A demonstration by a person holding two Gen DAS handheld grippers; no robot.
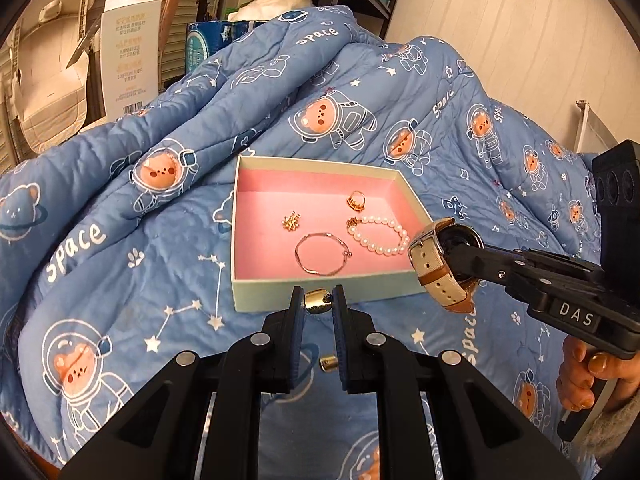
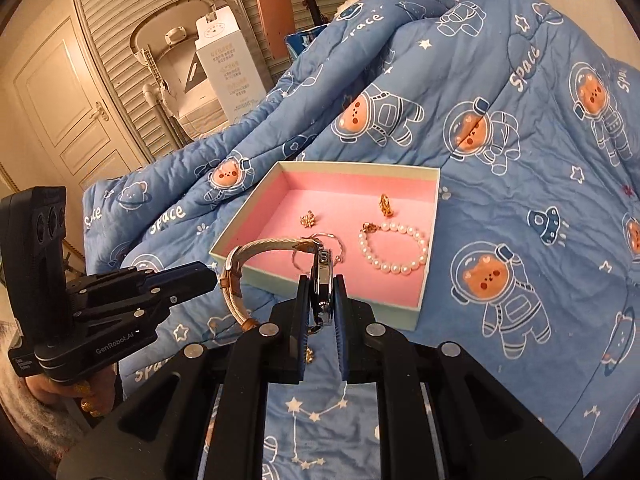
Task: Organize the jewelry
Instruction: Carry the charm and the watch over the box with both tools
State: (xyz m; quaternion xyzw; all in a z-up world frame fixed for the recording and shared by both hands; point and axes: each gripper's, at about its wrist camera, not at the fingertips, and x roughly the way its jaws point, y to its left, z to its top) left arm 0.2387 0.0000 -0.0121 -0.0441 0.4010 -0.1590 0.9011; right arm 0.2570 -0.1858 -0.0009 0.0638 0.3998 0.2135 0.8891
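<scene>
my right claw [image 2: 321, 300] pinches watch [image 2: 322, 276] by rigid case; strap dangles floppy left | my left claw [image 1: 318, 302] clamps small slippery gold ring [image 1: 317, 301] | box [image 2: 332, 166] ahead

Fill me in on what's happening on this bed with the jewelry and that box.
A person with a gripper in each hand is sorting jewelry into an open pink-lined box on a blue quilt. The right gripper is shut on a watch with a cream strap, held at the box's near corner. The left gripper holds a gold ring just in front of the box. Already inside lie a pearl bracelet, a silver bangle, a gold ring-like piece and a small gold charm.
</scene>
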